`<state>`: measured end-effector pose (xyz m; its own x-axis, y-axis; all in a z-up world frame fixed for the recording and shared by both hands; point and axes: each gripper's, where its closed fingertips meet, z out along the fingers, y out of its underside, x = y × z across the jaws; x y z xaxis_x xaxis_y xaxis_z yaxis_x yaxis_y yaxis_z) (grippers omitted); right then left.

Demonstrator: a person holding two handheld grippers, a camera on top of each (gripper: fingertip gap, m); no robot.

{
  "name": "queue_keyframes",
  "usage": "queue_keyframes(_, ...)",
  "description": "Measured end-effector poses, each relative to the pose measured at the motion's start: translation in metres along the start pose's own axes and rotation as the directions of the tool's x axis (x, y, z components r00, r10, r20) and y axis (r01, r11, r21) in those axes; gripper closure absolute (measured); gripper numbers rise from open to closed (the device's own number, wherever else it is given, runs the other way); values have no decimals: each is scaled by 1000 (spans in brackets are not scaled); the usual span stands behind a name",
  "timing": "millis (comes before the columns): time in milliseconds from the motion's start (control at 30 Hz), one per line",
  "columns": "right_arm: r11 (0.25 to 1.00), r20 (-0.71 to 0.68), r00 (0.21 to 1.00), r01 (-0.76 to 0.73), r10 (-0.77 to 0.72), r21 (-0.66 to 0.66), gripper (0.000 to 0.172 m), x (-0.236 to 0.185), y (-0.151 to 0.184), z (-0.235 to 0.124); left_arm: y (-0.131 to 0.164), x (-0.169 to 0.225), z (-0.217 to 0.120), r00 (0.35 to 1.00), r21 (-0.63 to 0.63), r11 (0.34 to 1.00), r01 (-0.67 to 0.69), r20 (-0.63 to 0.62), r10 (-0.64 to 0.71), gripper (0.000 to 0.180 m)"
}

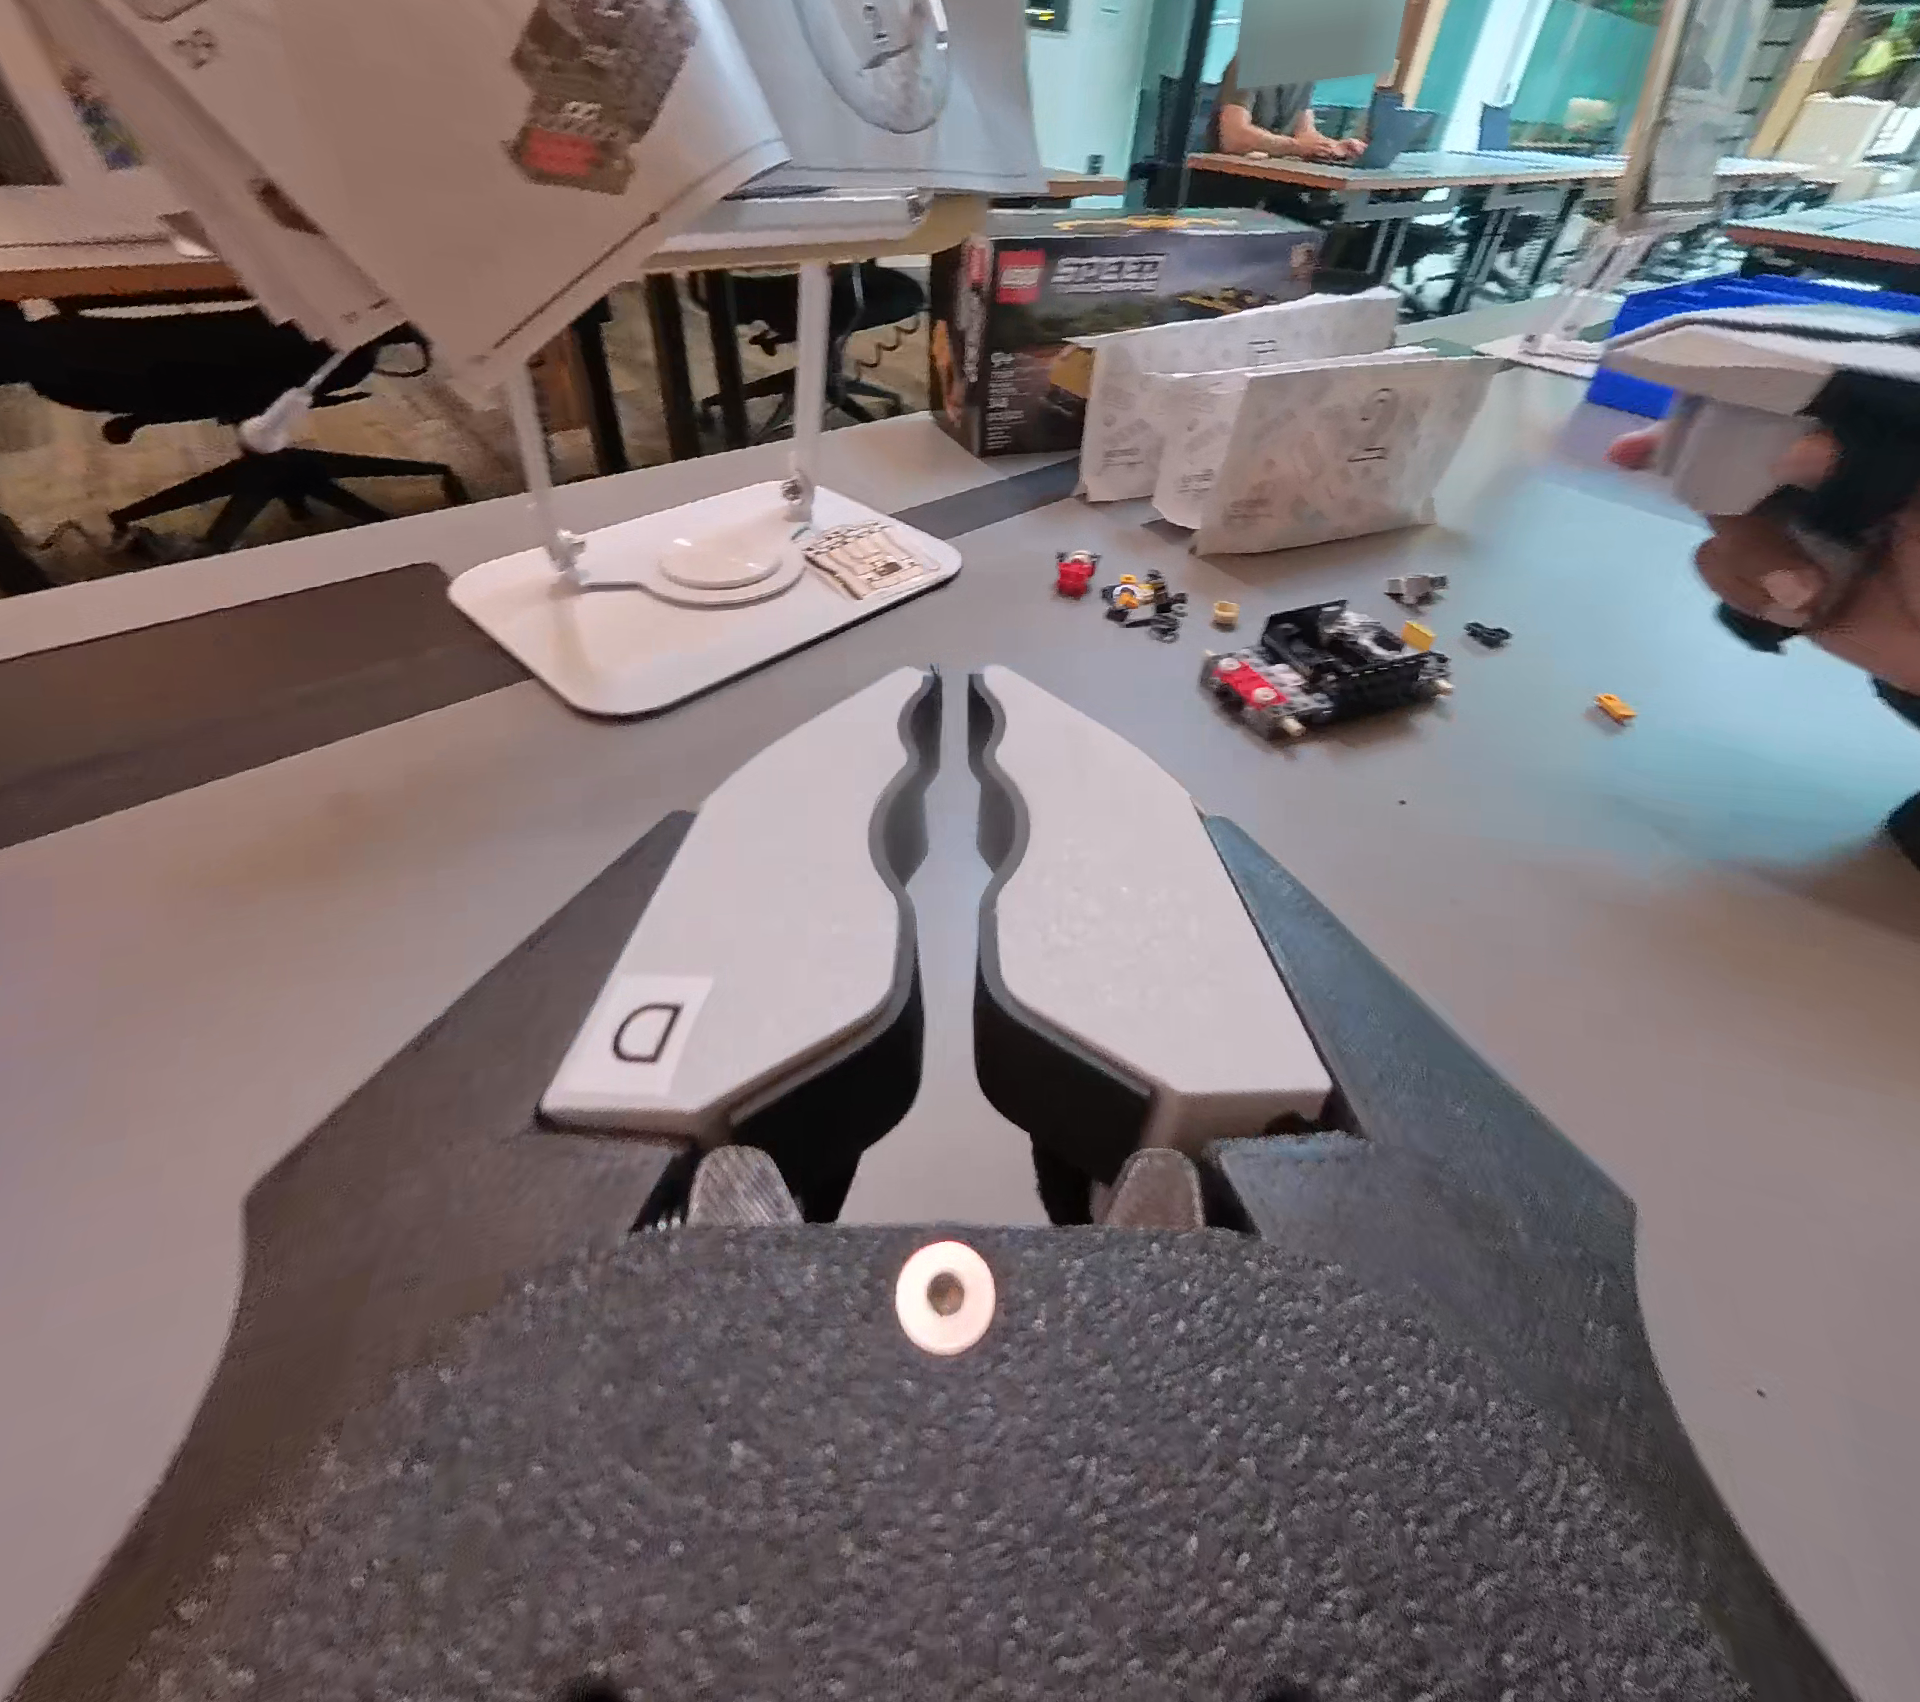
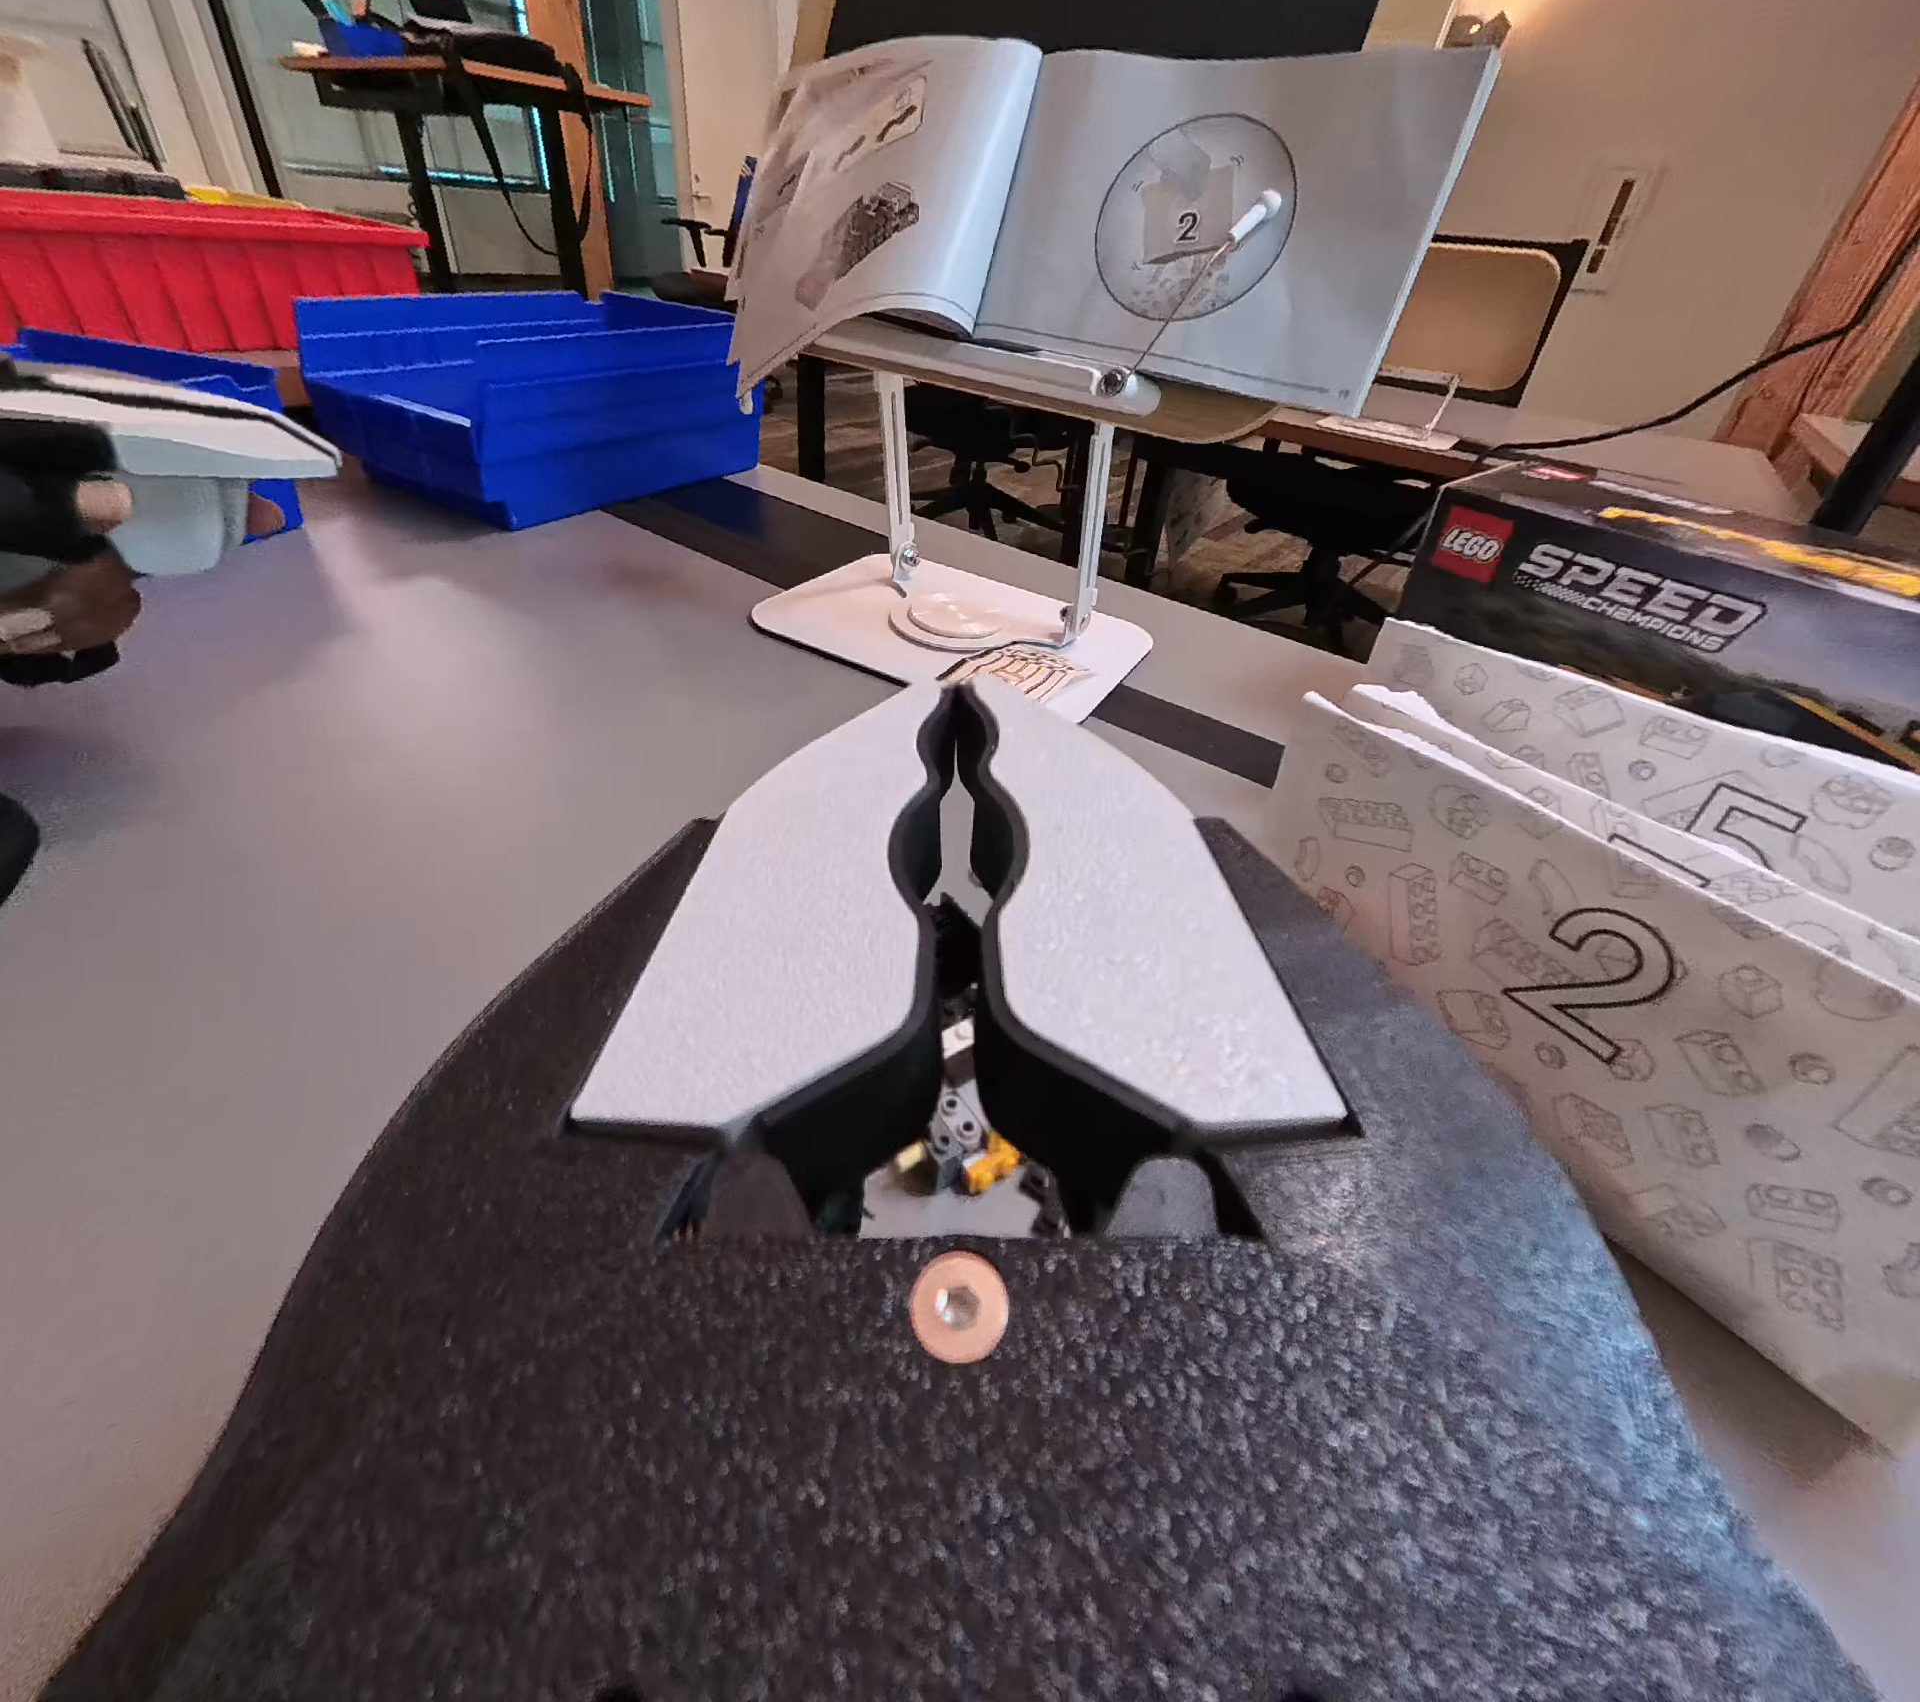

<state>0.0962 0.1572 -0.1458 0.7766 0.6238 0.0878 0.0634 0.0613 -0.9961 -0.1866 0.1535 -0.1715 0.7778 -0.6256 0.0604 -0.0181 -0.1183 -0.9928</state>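
Observation:
My left gripper (image 1: 954, 678) hovers low over the grey table (image 1: 1455, 977). Its fingertips stand slightly apart with nothing between them. A white book stand base (image 1: 623, 634) lies just ahead of it. A partly built black and red brick car (image 1: 1325, 665) sits to its right among small loose pieces (image 1: 1143, 592). My right gripper (image 2: 956, 694) is shut, its fingertips touching with nothing seen between them. It points at the stand base (image 2: 831, 613) and a sticker sheet (image 2: 1023, 670). Loose bricks (image 2: 966, 1153) show on the table beneath its fingers.
An open instruction booklet (image 2: 1195, 229) rests on the stand. Printed white paper bags (image 2: 1610, 977) and a dark set box (image 2: 1662, 603) stand on the right. Blue bins (image 2: 520, 405) and a red bin (image 2: 187, 260) sit at the back left. A person sits at a far desk (image 1: 1278, 125). The gap from one gripper's tips to the other's is roughly 30 centimeters.

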Motion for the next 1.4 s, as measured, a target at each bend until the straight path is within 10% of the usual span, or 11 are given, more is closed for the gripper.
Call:
queue_keyframes(367,1000,52,998,-23,24,-12,172,-8,5,0,-11,-112,-28,920,74,995,67,380,-90,156)
queue_keyframes(800,998,104,993,-54,57,-31,172,-15,13,2,-64,-293,-69,628,-192,975,113,774,79,155)
queue_keyframes(1000,999,107,994,-24,28,-33,172,-13,15,1,-13,-369,-53,748,-753,647,119,496,440,150)
queue_keyframes(1167,998,88,995,-40,44,-54,172,-5,23,5,44,-396,-39,812,-905,424,33,272,517,136)
queue_keyframes(1400,991,68,994,-81,88,-110,172,3,41,12,65,-421,-20,868,-915,402,42,233,439,144)
